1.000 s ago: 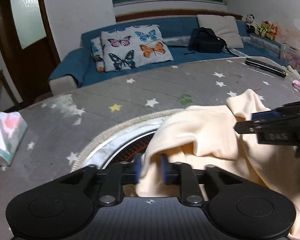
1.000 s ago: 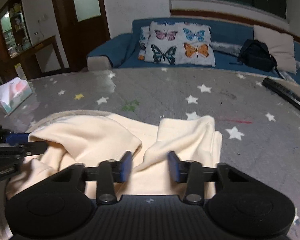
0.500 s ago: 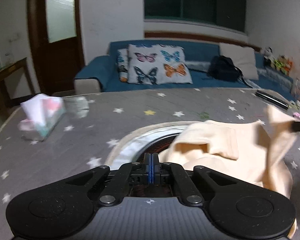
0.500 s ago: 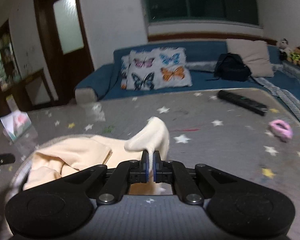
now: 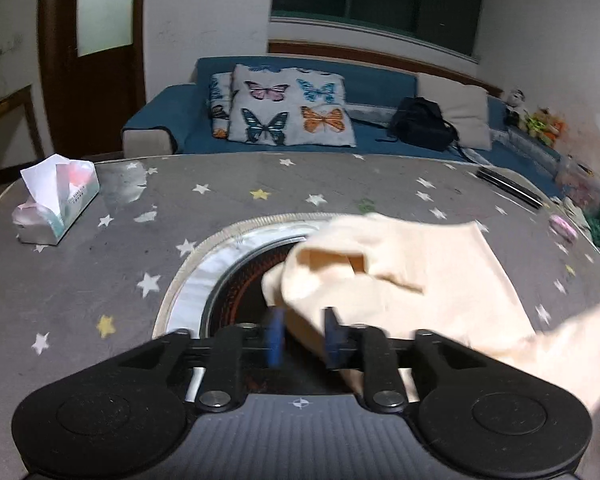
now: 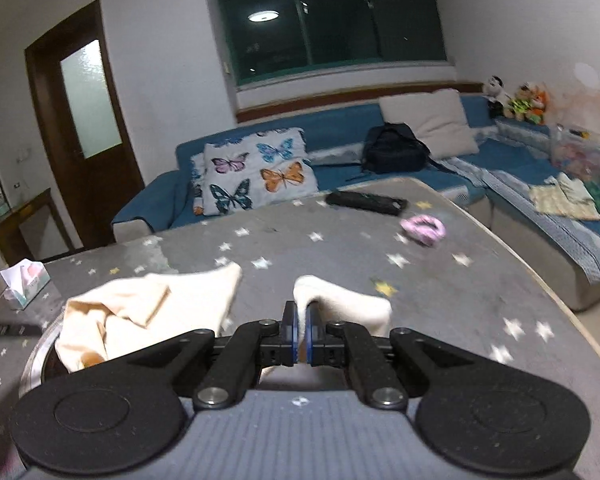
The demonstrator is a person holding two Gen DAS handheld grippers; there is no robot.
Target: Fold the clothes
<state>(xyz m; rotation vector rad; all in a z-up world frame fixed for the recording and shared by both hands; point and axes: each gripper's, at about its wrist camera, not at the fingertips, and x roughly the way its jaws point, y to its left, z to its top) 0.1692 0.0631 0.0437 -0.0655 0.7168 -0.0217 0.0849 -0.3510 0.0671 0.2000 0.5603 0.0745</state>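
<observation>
Blur smears the near edge of the cream garment [image 5: 432, 276] in the left wrist view, and its lower right corner runs out of frame, so how far it hangs past the table [image 5: 80, 280] is hard to say. Part of the round inset burner [image 5: 236, 292] in the tabletop is covered by the cloth; only its left arc and rim show. Left gripper [image 5: 300, 336] has its blue-padded fingers spread now, a fold of fabric lying between them but not pinched; half a second ago those pads were pressed together. Over on the right wrist view, the right gripper [image 6: 299, 330] is clamped tight on a corner of the garment [image 6: 340, 306], which rises in a small peak just ahead of the pads. The rest of the cloth lies bunched to the left, over the burner. Tissue box [image 5: 58, 206] sits on the far left of the table, a tissue sticking up from its slot. Beyond, a black remote [image 6: 364, 202] and a pink scrunchie-like object [image 6: 422, 230] lie on the star-print cover, well apart from the cloth.
</observation>
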